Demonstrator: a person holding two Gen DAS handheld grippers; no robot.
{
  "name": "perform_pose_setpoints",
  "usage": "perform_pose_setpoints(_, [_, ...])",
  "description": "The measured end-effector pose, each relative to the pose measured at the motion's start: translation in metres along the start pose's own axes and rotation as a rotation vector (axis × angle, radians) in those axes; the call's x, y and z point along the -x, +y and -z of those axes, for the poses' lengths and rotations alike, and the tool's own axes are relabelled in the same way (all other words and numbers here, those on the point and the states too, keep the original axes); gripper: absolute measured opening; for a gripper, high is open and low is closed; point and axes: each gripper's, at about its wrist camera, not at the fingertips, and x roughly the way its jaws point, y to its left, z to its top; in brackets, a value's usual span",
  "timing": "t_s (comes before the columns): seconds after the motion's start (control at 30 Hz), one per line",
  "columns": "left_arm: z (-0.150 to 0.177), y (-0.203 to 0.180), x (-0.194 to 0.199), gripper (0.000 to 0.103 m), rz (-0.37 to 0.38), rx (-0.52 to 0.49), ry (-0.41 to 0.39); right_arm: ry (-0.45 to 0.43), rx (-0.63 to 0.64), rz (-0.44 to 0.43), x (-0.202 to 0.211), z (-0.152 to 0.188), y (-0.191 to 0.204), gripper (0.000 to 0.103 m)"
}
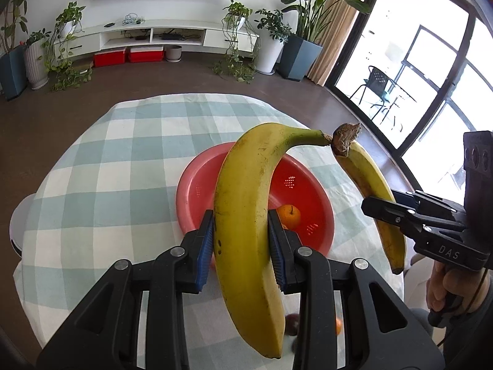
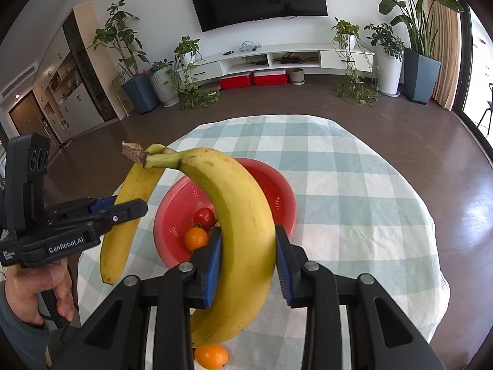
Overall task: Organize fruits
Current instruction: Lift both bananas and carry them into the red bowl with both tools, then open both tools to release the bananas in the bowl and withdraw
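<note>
Two yellow bananas joined at one brown stem are held in the air above the table. My left gripper [image 1: 240, 240] is shut on one banana [image 1: 243, 203]. My right gripper [image 2: 248, 252] is shut on the other banana [image 2: 237, 215]; in the left wrist view that banana [image 1: 374, 191] hangs at the right in the right gripper [image 1: 382, 208]. The left gripper [image 2: 123, 205] shows at the left of the right wrist view, shut on its banana [image 2: 126, 215]. Below stands a red colander bowl [image 1: 197, 191] [image 2: 277, 191] with an orange [image 1: 288, 215] [image 2: 195, 239] and a tomato [image 2: 204, 217].
The round table has a green-and-white checked cloth [image 1: 123, 166] [image 2: 354, 203]. A loose orange [image 2: 211, 356] [image 1: 338, 325] and a dark red fruit [image 1: 292, 323] lie on the cloth near me. Plants, a TV unit and a glass door stand beyond.
</note>
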Motion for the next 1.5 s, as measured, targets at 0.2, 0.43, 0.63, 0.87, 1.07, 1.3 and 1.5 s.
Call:
perform_pose_setpoints(0.2, [-0.019,0.016,-0.039,0.030,0.010,0.044,0.018,0.039,-0.023,-0.013,-0.039,-0.012,-0.003,0.035])
perform_pose_setpoints(0.43, [-0.020,0.020,-0.076,0.030,-0.007,0.038,0.046,0.089,-0.009,0.001,-0.076,-0.012,0.001,0.035])
perform_pose_setpoints(0.63, [-0.016,0.022,-0.089,0.031,-0.029,0.036,0.047,0.112,-0.012,0.024,-0.090,-0.006,-0.003,0.035])
perform_pose_setpoints(0.87, [-0.012,0.024,-0.098,0.031,-0.063,0.029,0.066,0.121,0.008,0.051,-0.096,-0.002,0.002,0.036])
perform_pose_setpoints(1.07, [-0.011,0.024,-0.099,0.032,-0.072,0.017,0.058,0.115,0.019,0.064,-0.096,-0.001,0.004,0.036])
perform_pose_setpoints(1.3, [-0.009,0.024,-0.091,0.033,-0.083,0.015,0.045,0.114,0.015,0.059,-0.095,-0.001,0.003,0.036])
perform_pose_setpoints(1.5, [-0.011,0.015,-0.067,0.054,-0.087,0.005,-0.001,0.082,0.023,0.061,-0.080,-0.004,0.006,0.040])
